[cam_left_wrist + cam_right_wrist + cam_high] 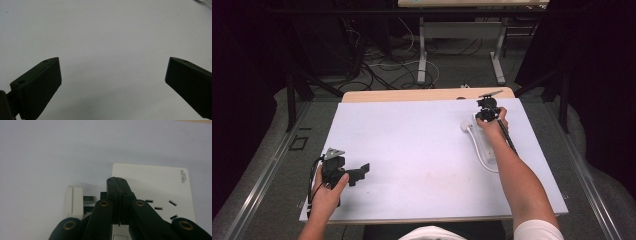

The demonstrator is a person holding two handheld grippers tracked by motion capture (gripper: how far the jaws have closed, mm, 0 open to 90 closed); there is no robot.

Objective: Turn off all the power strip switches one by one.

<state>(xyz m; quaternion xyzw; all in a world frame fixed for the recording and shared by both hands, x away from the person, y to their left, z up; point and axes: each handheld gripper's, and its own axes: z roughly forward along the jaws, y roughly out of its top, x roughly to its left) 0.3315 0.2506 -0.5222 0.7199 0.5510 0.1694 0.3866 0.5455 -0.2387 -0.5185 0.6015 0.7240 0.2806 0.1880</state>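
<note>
A white power strip lies on the white board at the right, its sockets facing up. In the high view the strip runs partly under the right forearm, and its white cable loops along its left side. A white plug with metal prongs rests just left of the strip. My right gripper hangs over the strip's near end with its jaws pressed together and nothing seen between them. My left gripper is open over bare board, at the front left in the high view.
The wooden table edge shows behind the board. Beyond it stands another table on white legs, with loose cables on the floor. Dark frame posts flank both sides.
</note>
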